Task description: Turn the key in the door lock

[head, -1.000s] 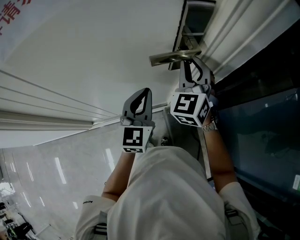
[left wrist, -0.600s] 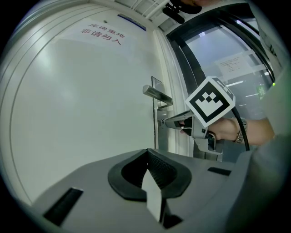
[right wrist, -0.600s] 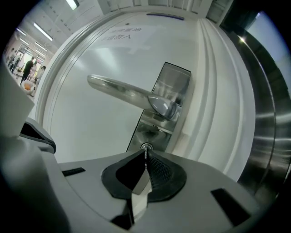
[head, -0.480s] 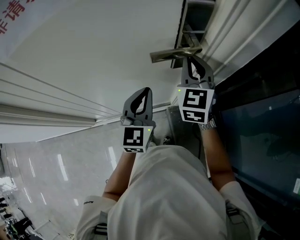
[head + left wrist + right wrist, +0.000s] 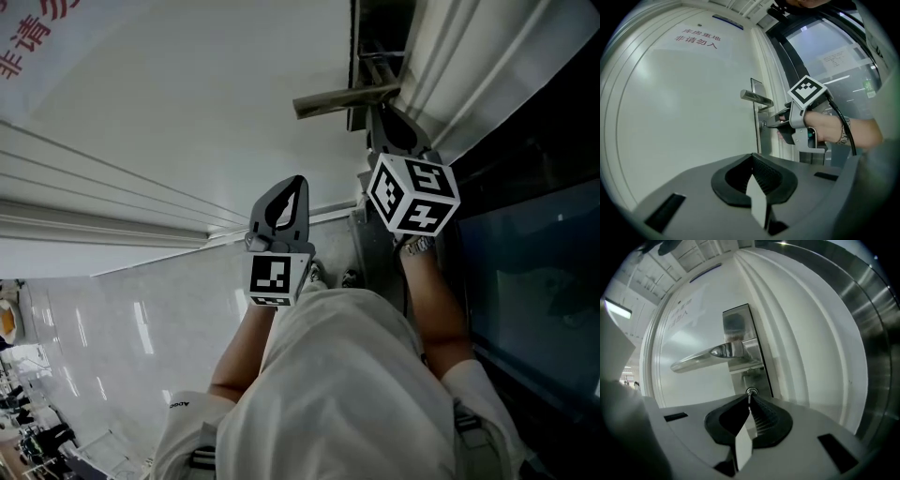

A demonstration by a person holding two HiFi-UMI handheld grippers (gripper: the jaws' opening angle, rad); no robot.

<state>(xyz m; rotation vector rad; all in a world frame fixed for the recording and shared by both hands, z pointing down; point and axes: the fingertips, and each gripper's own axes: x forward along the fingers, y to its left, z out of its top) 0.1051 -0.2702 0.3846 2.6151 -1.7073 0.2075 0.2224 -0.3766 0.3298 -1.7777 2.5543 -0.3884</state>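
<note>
The right gripper (image 5: 749, 402) is at the white door (image 5: 187, 112), just under the metal handle (image 5: 708, 357). In the right gripper view its jaws are pressed together on the thin key (image 5: 749, 397), which stands on edge between the jaw tips. These jaws have just been closing, and the key is between them. The key sits in the round lock (image 5: 751, 391), at the lower part of the long metal plate (image 5: 738, 324) that also carries the handle. The handle is level and points away from the door edge.

In the head view the marker cube (image 5: 413, 193) of the right gripper is tilted, with one corner toward the camera. The person's right hand (image 5: 825, 129) holds this gripper, and a black cable runs from it along the arm.

The left gripper (image 5: 289, 192) is in the air beside the right one, near the door but apart from it, and it touches nothing. In the left gripper view its jaws are clenched together with nothing between them. It points toward the plain door panel, to the side of the handle.

Red characters (image 5: 698, 37) are printed high on the door. Dark glass (image 5: 534, 262) is beyond the door frame, on the right side.
</note>
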